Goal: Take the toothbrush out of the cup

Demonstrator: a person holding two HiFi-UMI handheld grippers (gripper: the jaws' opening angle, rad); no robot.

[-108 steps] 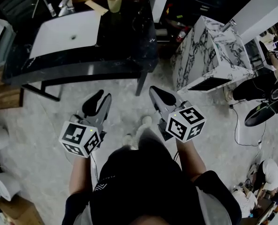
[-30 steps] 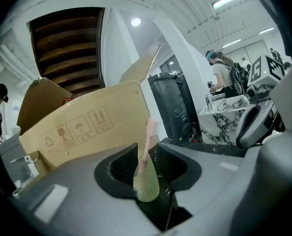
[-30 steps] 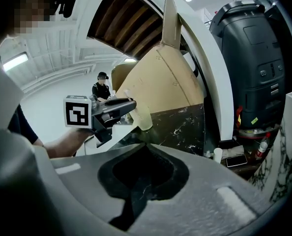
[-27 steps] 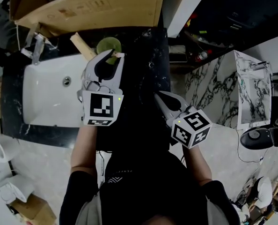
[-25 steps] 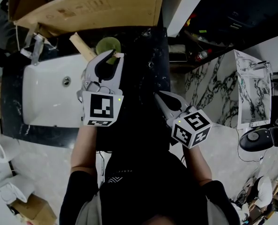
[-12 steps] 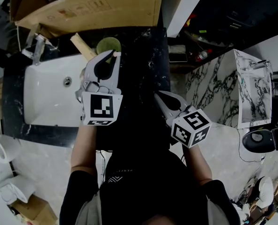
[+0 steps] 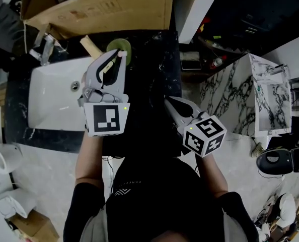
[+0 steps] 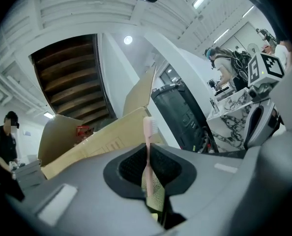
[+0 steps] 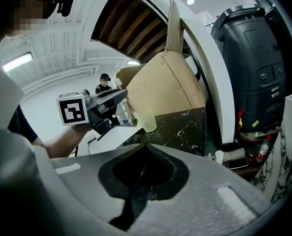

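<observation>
My left gripper (image 7: 117,57) hangs over the pale green cup (image 7: 127,46) at the back of the black counter. Its jaws have just closed, and a pink toothbrush (image 8: 147,154) stands upright between the pads, bristle head on top. In the head view only the brush's pale tip (image 7: 122,55) shows at the jaw ends. Through the gap under the left gripper (image 8: 148,178) the green cup (image 8: 157,193) appears, close below. My right gripper (image 7: 169,102) hovers, shut and empty, over the counter's right part. The right gripper view shows the cup (image 9: 147,118) beside the left gripper (image 9: 120,94).
A white sink basin (image 7: 54,92) with a chrome faucet (image 7: 44,47) lies left of the cup. A big cardboard box (image 7: 104,6) leans behind it. A beige stick (image 7: 90,46) rests by the cup. A marbled white cabinet (image 7: 260,95) stands to the right.
The left gripper has closed on the toothbrush and risen with it above the cup. The right gripper has stayed where it was.
</observation>
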